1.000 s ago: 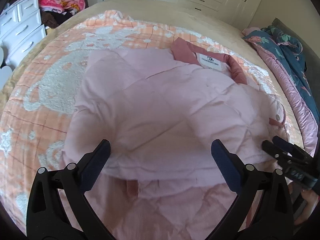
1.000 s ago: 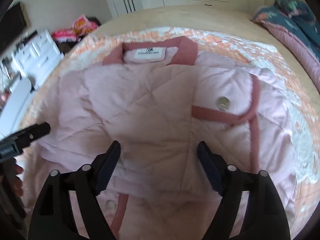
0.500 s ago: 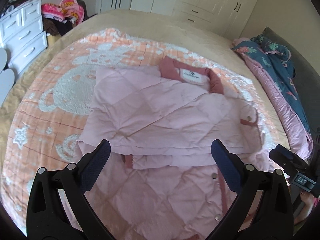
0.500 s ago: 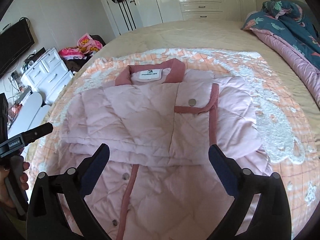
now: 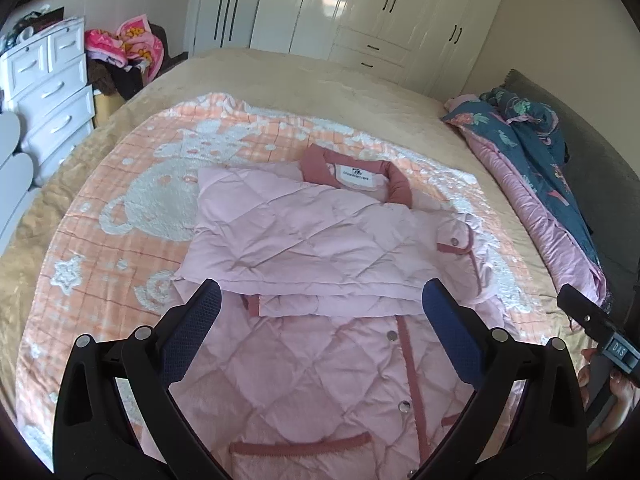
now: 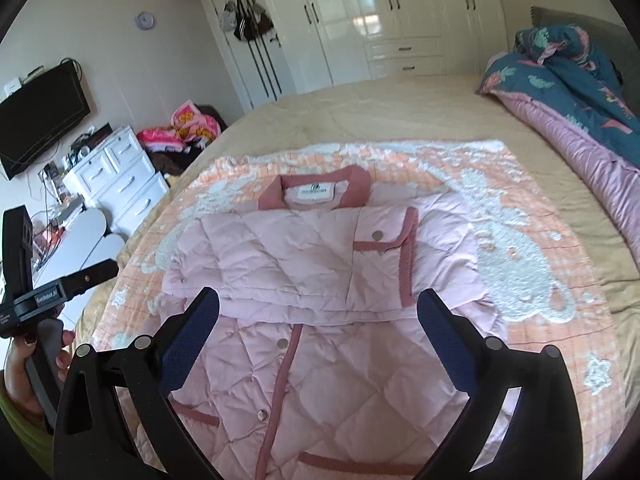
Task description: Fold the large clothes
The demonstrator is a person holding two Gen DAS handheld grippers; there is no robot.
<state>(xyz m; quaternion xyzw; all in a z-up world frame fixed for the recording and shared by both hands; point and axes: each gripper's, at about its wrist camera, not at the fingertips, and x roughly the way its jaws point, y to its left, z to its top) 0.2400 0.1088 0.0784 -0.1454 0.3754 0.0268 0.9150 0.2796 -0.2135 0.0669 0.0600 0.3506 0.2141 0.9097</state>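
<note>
Pink quilted jacket point(image 5: 320, 240) beyond hand-held gripper point(image 5: 320, 316)

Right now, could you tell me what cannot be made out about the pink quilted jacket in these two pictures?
- Left wrist view: the pink quilted jacket's hem is cut off by the bottom edge and the left gripper.
- Right wrist view: the hem is hidden behind the right gripper.
- Both views: print on the white neck label is too small to read.
- Sleeves: hidden under the folded layers.

Soft daylight (fisheye-warped edges)
</note>
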